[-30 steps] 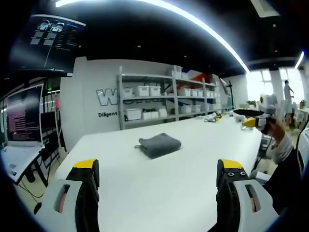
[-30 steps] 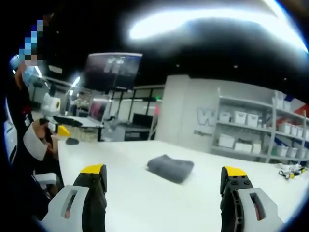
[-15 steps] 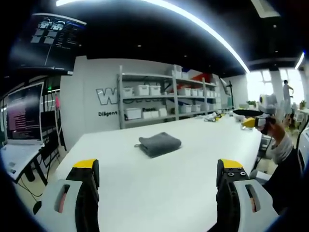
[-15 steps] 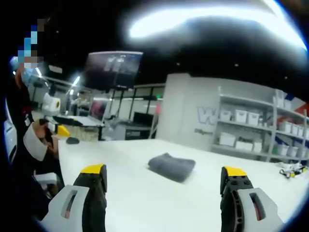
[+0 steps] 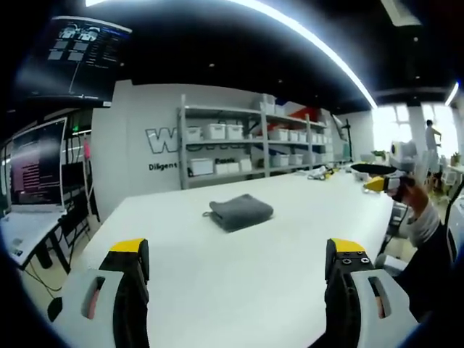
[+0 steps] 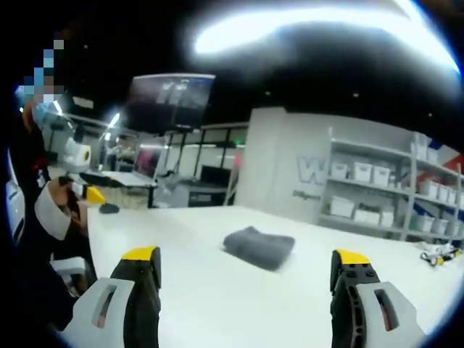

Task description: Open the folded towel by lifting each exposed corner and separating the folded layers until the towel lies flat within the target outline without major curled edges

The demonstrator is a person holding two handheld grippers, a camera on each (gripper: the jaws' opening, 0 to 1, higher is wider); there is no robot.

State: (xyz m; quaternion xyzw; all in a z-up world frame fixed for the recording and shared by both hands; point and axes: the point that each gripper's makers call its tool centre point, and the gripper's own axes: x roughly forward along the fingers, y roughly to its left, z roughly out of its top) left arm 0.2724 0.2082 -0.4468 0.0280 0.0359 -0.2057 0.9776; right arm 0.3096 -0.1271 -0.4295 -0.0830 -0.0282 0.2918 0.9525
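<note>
My left gripper (image 5: 235, 261) and right gripper (image 6: 246, 268) hung released, jaws wide, well short of the folded towel (image 5: 238, 212) mid-table (image 5: 239, 290), bare white surface all around it.

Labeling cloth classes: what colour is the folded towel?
Dark grey, plain, no pattern. The towel shows sharpest in the left gripper view.

Folded towel (image 5: 240, 211) lies on table (image 5: 217, 275), shelves (image 5: 246, 148) behind.
</note>
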